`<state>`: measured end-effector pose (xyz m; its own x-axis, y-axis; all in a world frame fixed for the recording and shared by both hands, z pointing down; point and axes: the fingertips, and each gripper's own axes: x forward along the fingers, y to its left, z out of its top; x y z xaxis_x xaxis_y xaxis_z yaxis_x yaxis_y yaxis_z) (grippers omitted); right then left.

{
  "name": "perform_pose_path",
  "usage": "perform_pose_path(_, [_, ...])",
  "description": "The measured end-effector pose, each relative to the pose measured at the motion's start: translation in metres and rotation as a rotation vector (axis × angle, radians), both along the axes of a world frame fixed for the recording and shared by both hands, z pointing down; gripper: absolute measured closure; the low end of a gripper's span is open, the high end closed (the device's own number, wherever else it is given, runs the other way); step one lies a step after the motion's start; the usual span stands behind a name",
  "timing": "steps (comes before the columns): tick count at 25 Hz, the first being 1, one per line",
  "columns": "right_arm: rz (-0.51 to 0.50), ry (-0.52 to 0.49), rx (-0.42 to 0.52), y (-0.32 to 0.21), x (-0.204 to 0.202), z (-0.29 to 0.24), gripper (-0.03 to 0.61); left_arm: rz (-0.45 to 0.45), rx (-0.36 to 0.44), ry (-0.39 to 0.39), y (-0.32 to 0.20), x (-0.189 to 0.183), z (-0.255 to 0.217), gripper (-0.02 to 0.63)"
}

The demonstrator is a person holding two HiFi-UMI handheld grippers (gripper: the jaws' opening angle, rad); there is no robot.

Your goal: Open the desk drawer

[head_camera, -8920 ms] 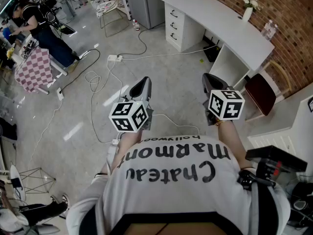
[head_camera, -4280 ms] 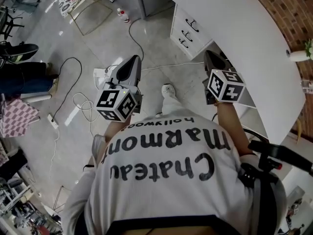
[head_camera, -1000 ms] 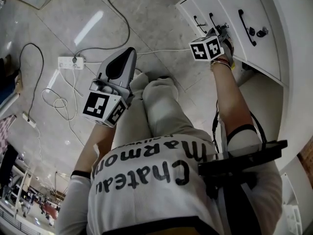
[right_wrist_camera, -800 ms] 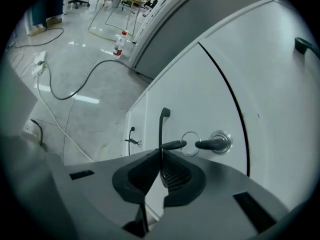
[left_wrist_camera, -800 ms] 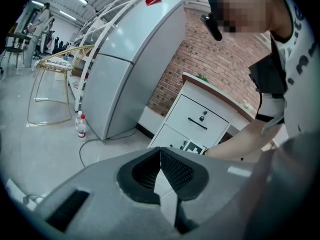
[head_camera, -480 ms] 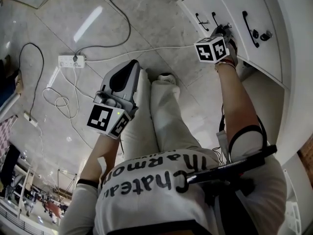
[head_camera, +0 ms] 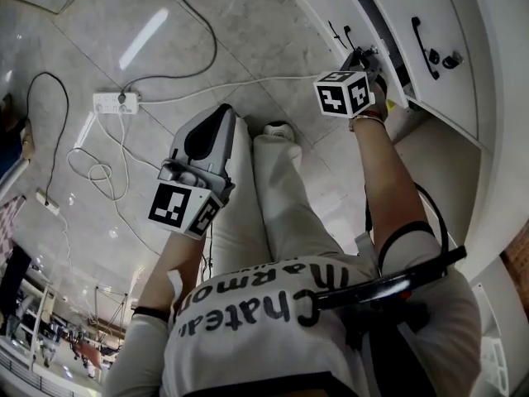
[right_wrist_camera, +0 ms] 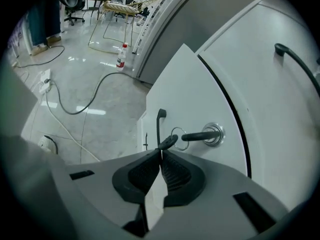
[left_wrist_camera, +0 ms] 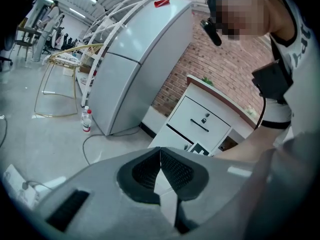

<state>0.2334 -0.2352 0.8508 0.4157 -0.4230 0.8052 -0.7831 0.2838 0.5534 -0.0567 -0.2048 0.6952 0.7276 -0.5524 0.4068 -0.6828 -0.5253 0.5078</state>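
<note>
A white desk drawer [head_camera: 340,13] stands partly pulled out of the desk, with a dark gap [head_camera: 378,21] behind its front. My right gripper [head_camera: 362,55] is shut on the drawer's black handle [right_wrist_camera: 159,126]. Its jaws have just been closing, and the handle's lower end is pinched between the pads [right_wrist_camera: 161,153]. A key with a ring [right_wrist_camera: 196,135] sticks out of the lock beside the handle. My left gripper [head_camera: 216,112] hangs over the floor by the person's leg. It is shut and empty [left_wrist_camera: 160,154].
The drawer above [head_camera: 430,31] is closed, with its own handle and lock. A power strip [head_camera: 116,103] and cables [head_camera: 198,48] lie on the floor at left. A grey fridge [left_wrist_camera: 135,69], a bottle [left_wrist_camera: 86,120] and a wire chair [left_wrist_camera: 60,69] stand beyond the desk.
The drawer has slid out of the desk and a dark gap has appeared behind its front. My right gripper has moved back with the handle. The left gripper has barely shifted.
</note>
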Motion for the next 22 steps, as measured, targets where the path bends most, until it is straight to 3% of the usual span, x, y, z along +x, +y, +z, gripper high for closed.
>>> perform_pose_path(13, [-0.011, -0.032, 0.013, 0.031, -0.059, 0.002, 0.555, -0.013, 0.009, 0.012, 0.009, 0.001, -0.004, 0.598])
perform_pose_path(22, [-0.006, -0.057, 0.003, 0.050, -0.091, 0.001, 0.555, -0.051, 0.018, 0.007, 0.017, -0.018, -0.011, 0.598])
